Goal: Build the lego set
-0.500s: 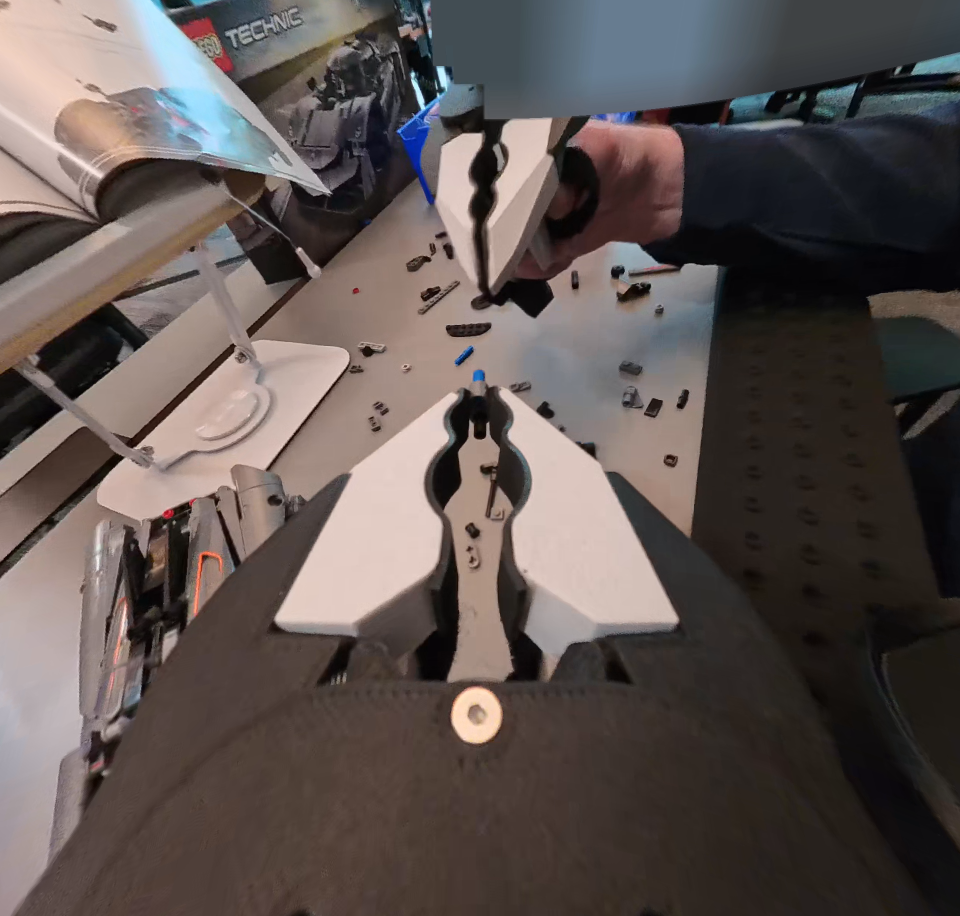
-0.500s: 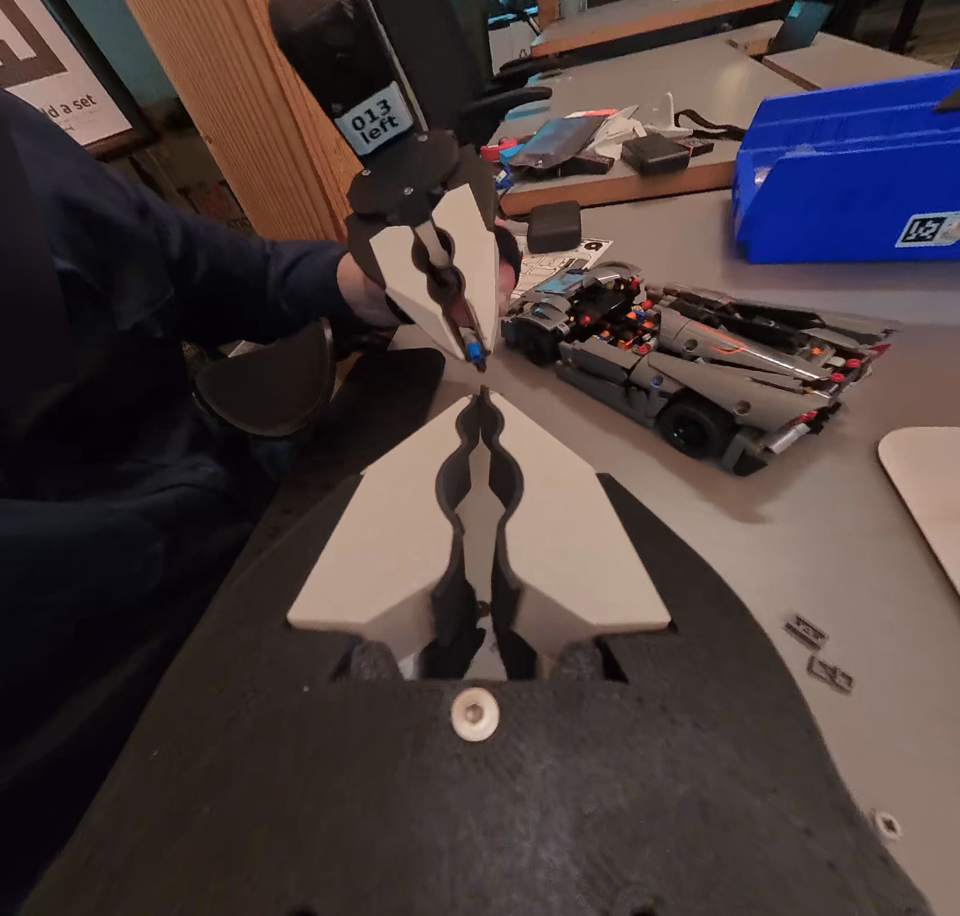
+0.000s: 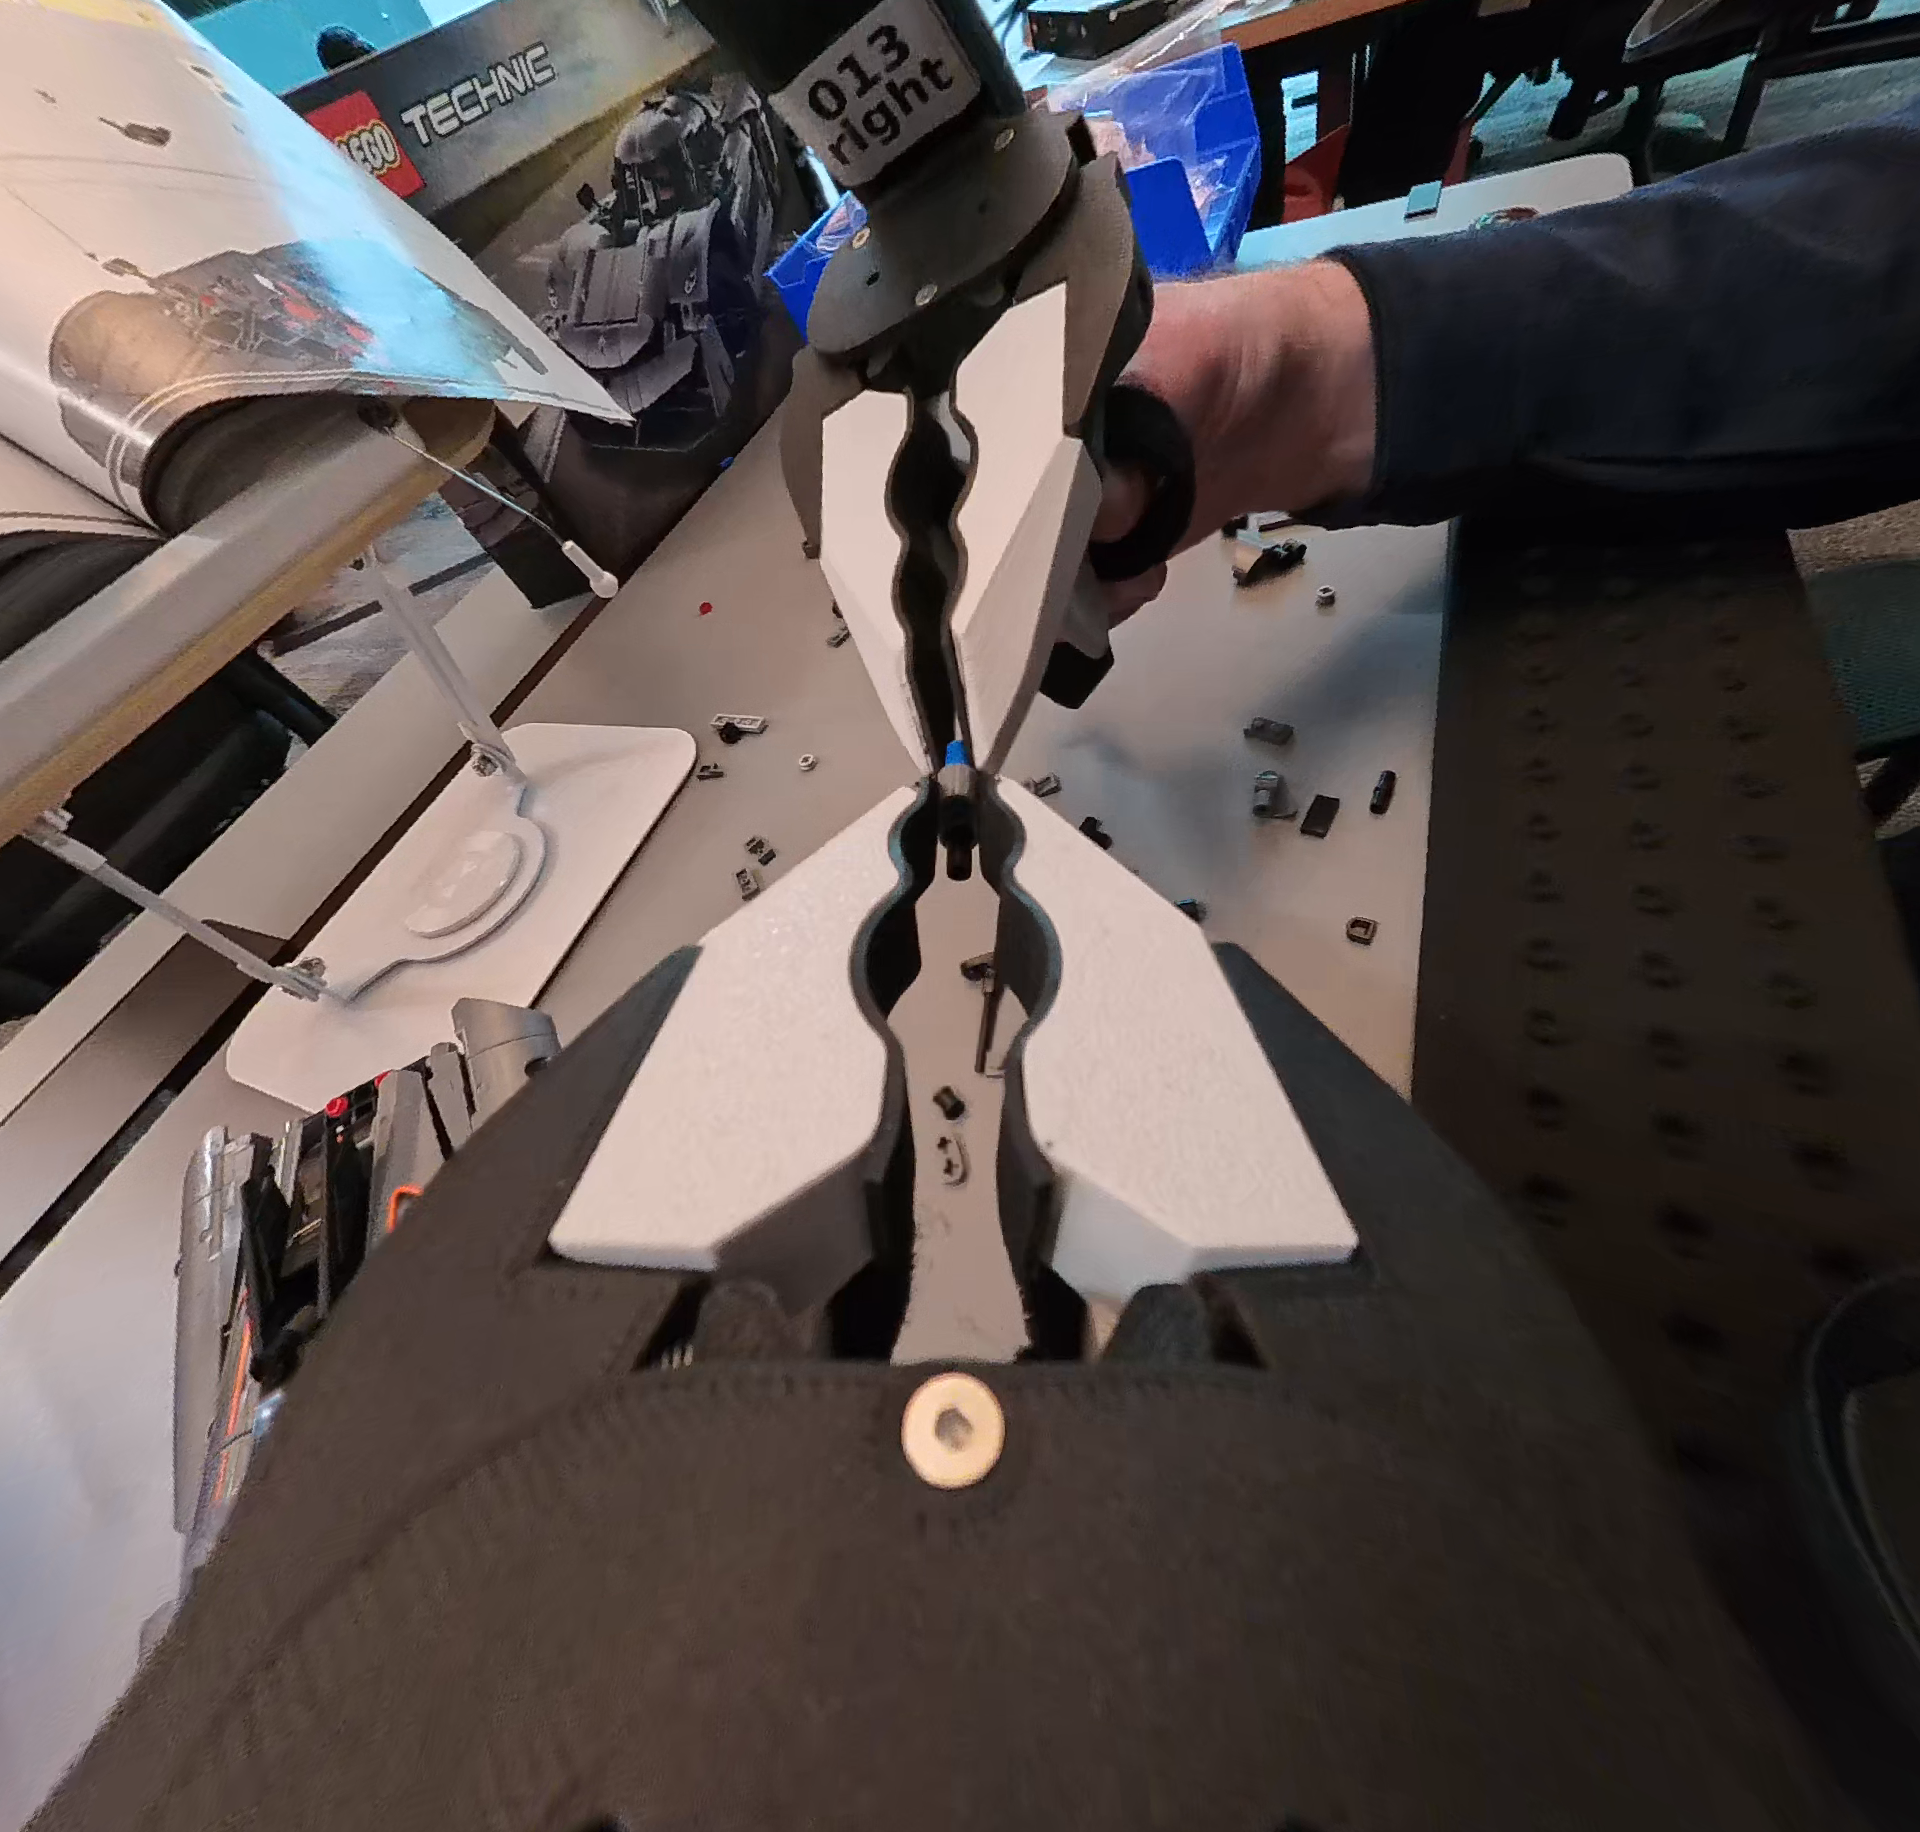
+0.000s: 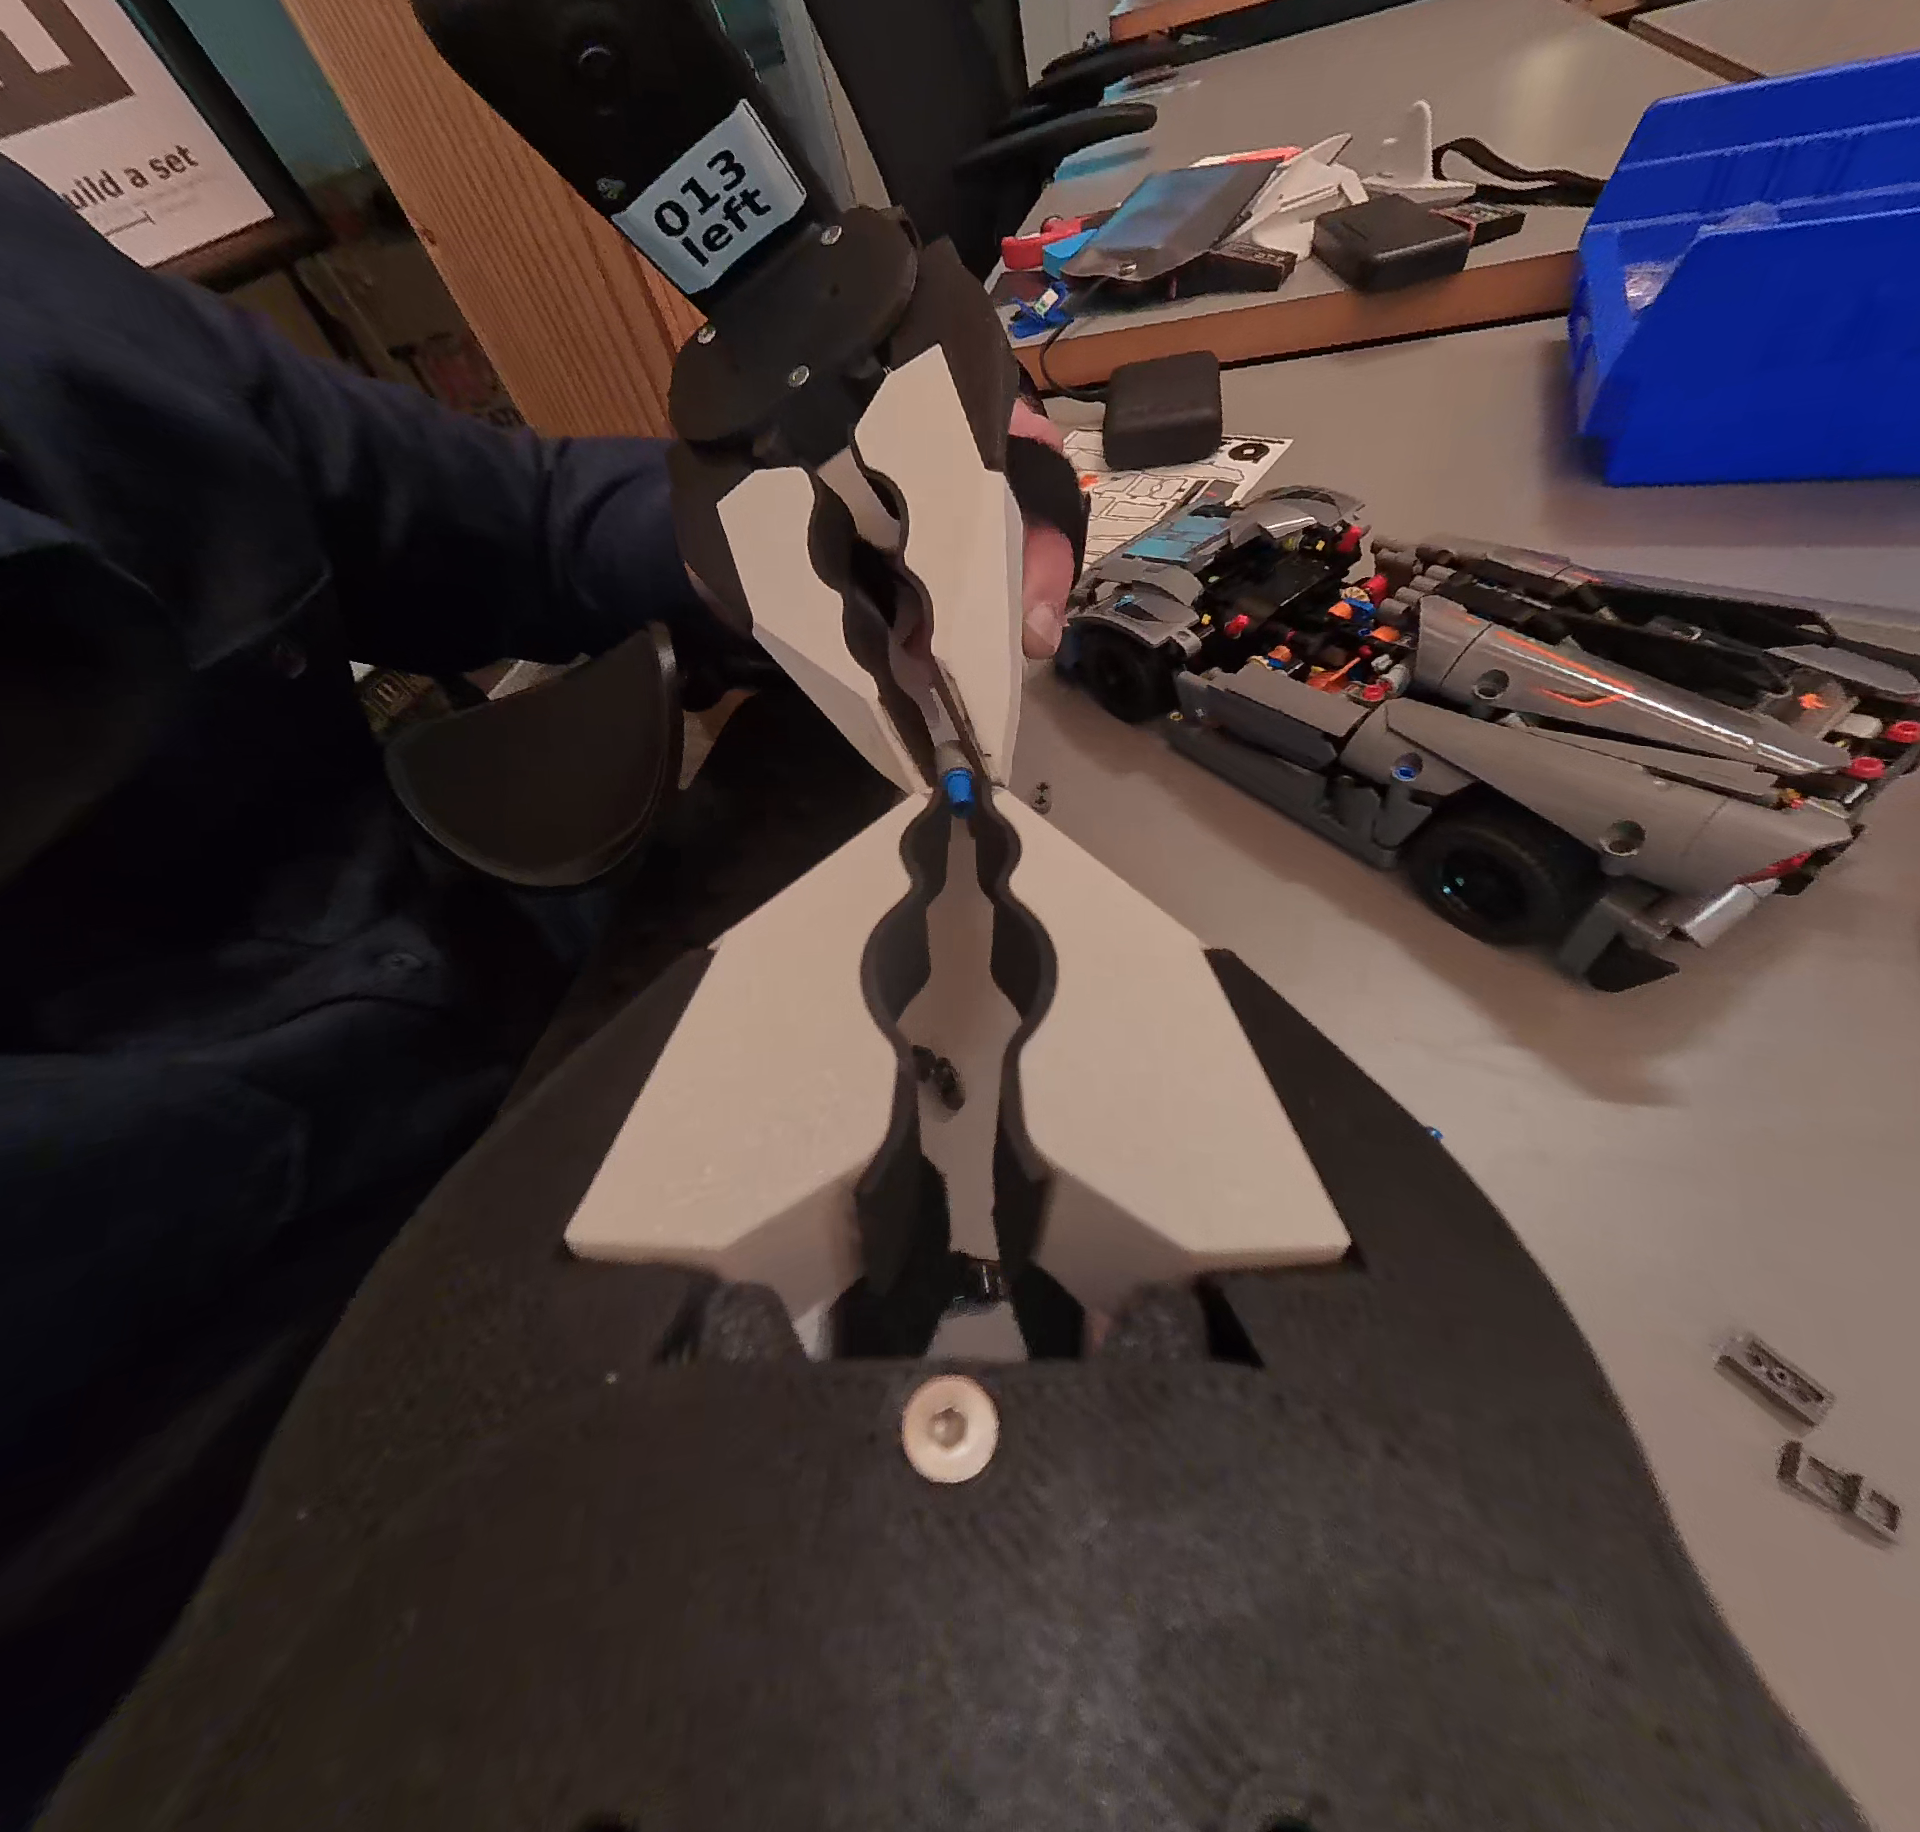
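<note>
Blue-tipped, the small pin assembly (image 3: pixel 956 795) sits at the centre of my left wrist view, its grey collar and black shaft clenched between the tips of my left gripper (image 3: pixel 957 814). My right gripper (image 3: pixel 954 759) points down from the upper middle of that frame, tip to tip with the left one, its 2 fingers (image 3: pixel 1023 577) narrowed around the pin's blue end; I cannot tell whether they actually pinch it. The hand (image 3: pixel 1252 400) on the right gripper reaches in from the right edge in a dark sleeve.

In my right wrist view the blue end (image 4: pixel 956 790) lies just above my own fingertips, and the left gripper (image 4: pixel 951 759) slants in from the upper left. Only this view shows the whole grey car model (image 4: pixel 1475 702) on the surface (image 4: pixel 1558 1107), at centre right, and a blue bin (image 4: pixel 1756 286) at the upper right. Only the left wrist view shows the loose parts (image 3: pixel 1288 795) scattered beyond the fingers and the open instruction booklet (image 3: pixel 208 255) on its stand at the upper left.
</note>
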